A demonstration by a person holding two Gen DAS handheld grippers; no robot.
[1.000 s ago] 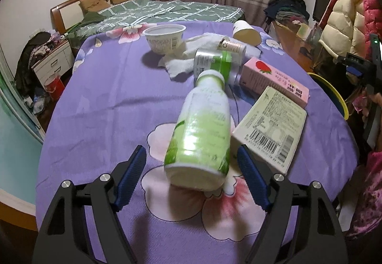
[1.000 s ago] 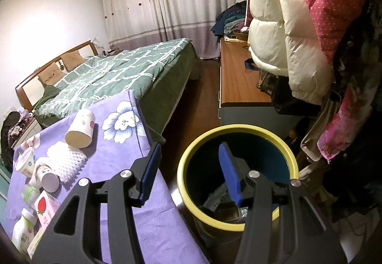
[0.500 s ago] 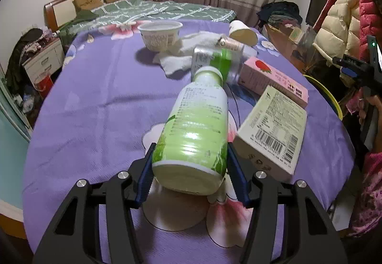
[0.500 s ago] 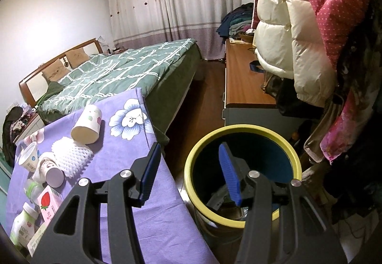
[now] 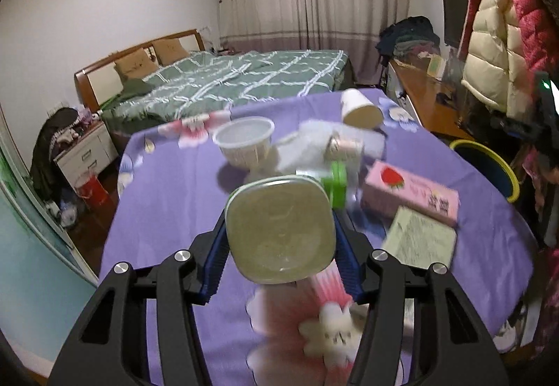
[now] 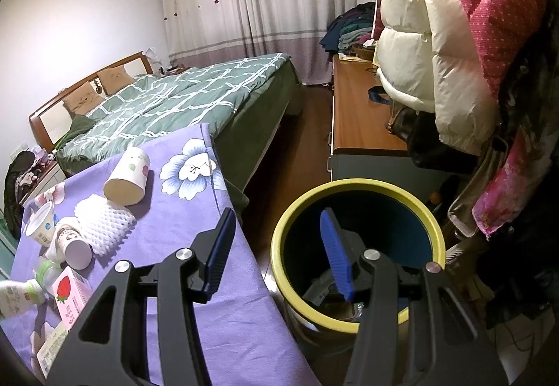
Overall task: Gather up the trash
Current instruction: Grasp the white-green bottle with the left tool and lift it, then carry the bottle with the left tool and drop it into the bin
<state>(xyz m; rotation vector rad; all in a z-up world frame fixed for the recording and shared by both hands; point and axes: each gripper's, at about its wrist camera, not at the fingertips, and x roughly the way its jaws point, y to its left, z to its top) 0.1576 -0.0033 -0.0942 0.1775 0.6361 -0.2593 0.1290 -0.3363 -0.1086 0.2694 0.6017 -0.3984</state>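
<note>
My left gripper is shut on a white and green plastic bottle, lifted off the purple floral table with its base toward the camera; the bottle also shows in the right wrist view. My right gripper is open and empty, held over the rim of the yellow-rimmed blue trash bin beside the table. The bin shows at the table's right in the left wrist view.
On the table lie a white plastic bowl, a paper cup on its side, white foam netting, a small can, a pink strawberry carton and a green box. A bed, a wooden desk and hanging coats surround it.
My left gripper closed on the bottle and lifted it off the table, tilting it so its base faces the camera. The right gripper stayed open over the bin.
</note>
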